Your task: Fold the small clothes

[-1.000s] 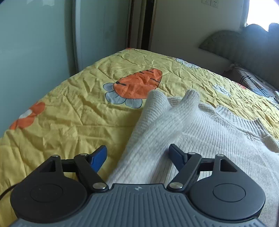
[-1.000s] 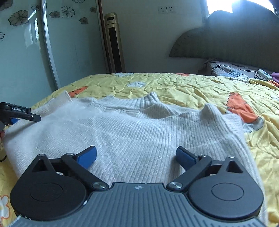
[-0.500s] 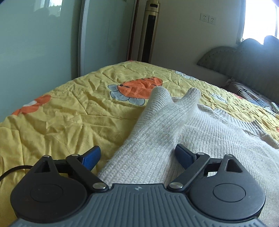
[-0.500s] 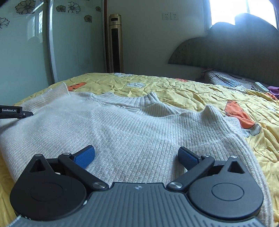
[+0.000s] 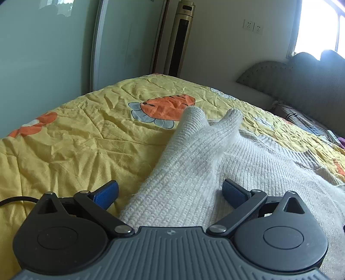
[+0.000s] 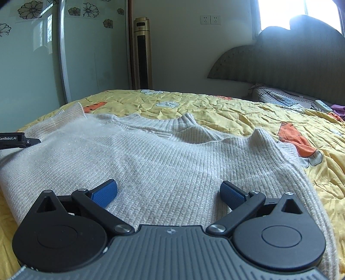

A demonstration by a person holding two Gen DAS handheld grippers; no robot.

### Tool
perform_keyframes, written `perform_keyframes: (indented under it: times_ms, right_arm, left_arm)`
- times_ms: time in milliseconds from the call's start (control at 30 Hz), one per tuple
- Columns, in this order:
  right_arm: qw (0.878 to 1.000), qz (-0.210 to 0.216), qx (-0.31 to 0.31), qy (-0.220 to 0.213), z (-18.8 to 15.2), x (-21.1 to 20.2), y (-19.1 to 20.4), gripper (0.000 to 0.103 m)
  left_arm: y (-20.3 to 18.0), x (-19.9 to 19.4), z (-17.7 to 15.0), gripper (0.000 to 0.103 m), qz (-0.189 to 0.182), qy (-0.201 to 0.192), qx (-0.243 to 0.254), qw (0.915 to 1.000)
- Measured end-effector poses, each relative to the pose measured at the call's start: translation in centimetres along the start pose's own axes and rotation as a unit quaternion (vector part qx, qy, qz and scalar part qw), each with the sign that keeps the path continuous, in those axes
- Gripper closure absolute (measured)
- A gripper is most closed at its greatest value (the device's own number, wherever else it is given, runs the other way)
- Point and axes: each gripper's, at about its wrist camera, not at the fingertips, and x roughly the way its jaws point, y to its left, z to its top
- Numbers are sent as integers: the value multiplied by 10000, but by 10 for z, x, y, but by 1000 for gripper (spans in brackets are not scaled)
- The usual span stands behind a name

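Right wrist view: whole white sweater (image 6: 163, 159) flat on yellow bed (image 6: 248, 116), collar away, long way sideways. Left wrist view: only sleeve side, cuffs away. Left gripper (image 5: 170, 191), right gripper (image 6: 168, 191) wide apart, over sweater.

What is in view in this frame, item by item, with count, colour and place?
sweater: one, cream ribbed knit, lying spread on the bed, sleeves folded in over the body
quilt: one, yellow with orange carrot prints, covering the bed
headboard: one, grey padded, far right
tower fan: one, gold and black, against the far wall
sliding door: one, pale green glass with flower prints, left wall
wall sockets: two, white, beside the window
remote: one, white, by the headboard
left gripper: one, black with blue fingers, open over a sleeve
right gripper: one, black with blue fingers, open over the sweater's body
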Motion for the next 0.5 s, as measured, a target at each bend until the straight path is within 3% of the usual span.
perform_keyframes:
  times_ms: [500]
  right_arm:
    - [10000,-29,-1,-1,0,0,0,0]
  left_arm:
    - [-4,-1,-1,0,163,8,66,9998]
